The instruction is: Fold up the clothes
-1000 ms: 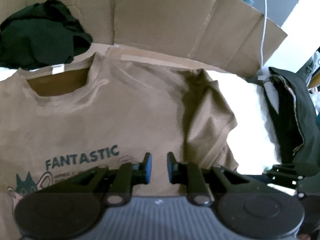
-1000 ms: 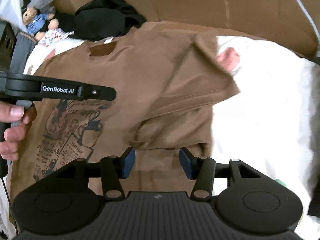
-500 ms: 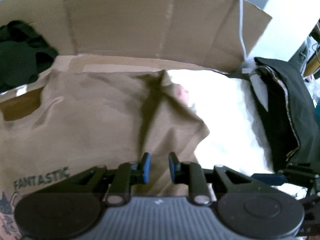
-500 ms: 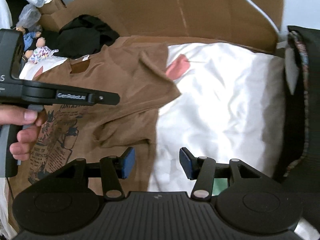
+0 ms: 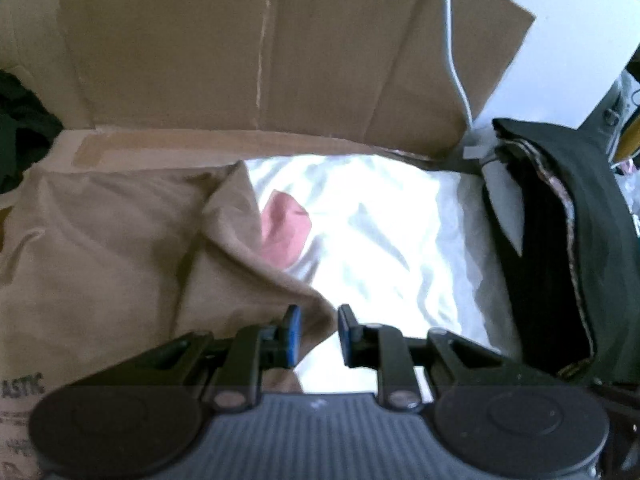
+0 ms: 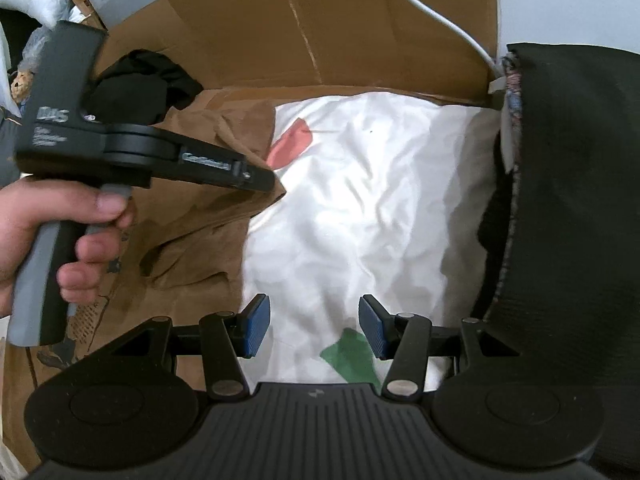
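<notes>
The left gripper (image 5: pixel 316 330) is held narrow but empty over the brown T-shirt's (image 5: pixel 100 248) rumpled sleeve edge, seemingly for pinching it, while the right gripper (image 6: pixel 314 330) is kept half-open, empty, above the white sheet (image 6: pixel 360 200).

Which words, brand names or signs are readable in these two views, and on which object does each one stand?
"ASTIC": cut-off end of a word printed on the brown T-shirt, at the left edge of the left wrist view.
Smaller print under it on the shirt: too blurred to read.
White lettering on the side of the left gripper, seen in the right wrist view: blurred, not readable.
White marking and small lines on that gripper's grey body: not readable.
</notes>
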A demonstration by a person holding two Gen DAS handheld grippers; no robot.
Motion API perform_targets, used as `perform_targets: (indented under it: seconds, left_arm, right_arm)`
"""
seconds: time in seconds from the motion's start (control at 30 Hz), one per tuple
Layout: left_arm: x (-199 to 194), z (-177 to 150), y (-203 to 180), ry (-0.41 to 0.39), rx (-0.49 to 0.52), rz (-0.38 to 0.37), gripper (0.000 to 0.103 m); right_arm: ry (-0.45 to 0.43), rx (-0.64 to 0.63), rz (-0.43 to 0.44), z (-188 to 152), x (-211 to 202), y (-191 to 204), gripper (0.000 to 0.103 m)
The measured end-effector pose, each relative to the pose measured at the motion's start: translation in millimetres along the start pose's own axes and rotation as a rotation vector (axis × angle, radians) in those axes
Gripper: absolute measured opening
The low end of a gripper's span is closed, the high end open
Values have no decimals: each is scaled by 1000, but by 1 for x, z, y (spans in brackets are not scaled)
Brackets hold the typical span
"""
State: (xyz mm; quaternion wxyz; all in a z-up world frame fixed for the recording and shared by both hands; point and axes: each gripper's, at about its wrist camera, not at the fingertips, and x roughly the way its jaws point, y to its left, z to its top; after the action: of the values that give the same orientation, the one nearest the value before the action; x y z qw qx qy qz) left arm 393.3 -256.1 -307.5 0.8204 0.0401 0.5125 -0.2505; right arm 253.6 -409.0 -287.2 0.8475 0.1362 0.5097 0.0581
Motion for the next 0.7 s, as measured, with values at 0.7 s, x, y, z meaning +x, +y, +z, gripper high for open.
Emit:
perform_targets:
  seconds: [0.7]
  left_arm:
    - [43, 11, 3, 41, -116, 121, 15]
  right_arm:
    - [28, 41, 6, -7, 7, -22, 54]
